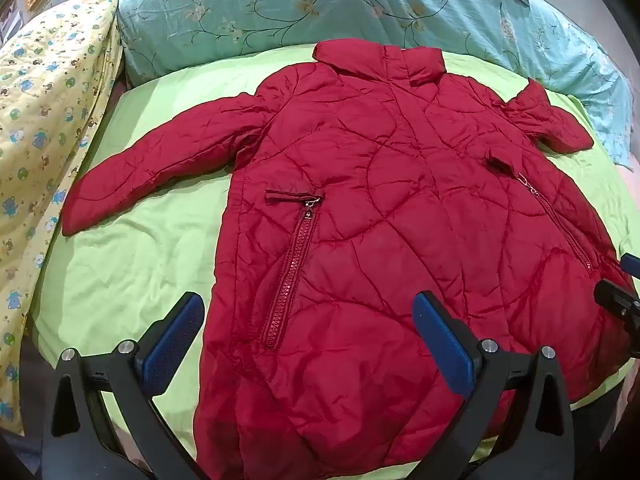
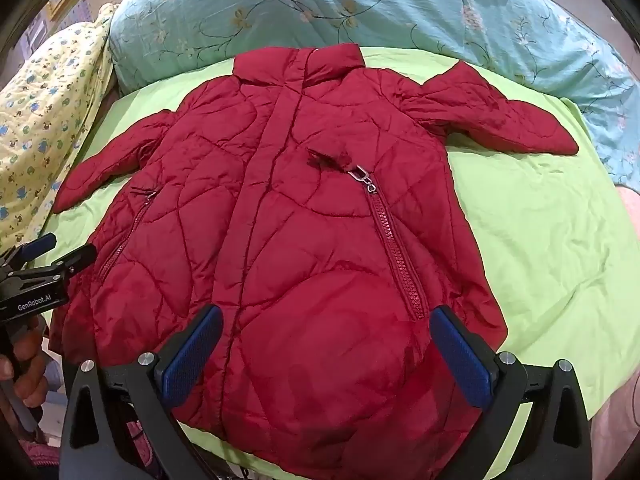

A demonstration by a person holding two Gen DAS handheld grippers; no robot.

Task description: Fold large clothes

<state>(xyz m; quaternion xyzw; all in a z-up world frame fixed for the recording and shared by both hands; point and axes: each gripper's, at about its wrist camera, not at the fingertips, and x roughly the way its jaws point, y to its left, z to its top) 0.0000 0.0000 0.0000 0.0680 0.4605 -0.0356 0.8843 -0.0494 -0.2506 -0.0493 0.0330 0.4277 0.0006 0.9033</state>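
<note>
Red jacket [image 1: 380, 208] flat, front up, on green sheet [image 1: 132, 264]; long axis 12–6 o'clock, collar [image 1: 380, 60] at 12. Left gripper [image 1: 308, 332] and right gripper [image 2: 326, 352]: fingers spread wide, holding nothing.

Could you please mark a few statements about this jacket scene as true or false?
1. The jacket lies front up on the green sheet. True.
2. Both sleeves are folded across the chest. False: the left sleeve and right sleeve are spread outward.
3. The left gripper has its jaws shut on the hem. False: the jaws are open and hold nothing.
4. The right gripper is open above the jacket's lower part. True.
5. A teal floral pillow lies beyond the collar. True.
</note>
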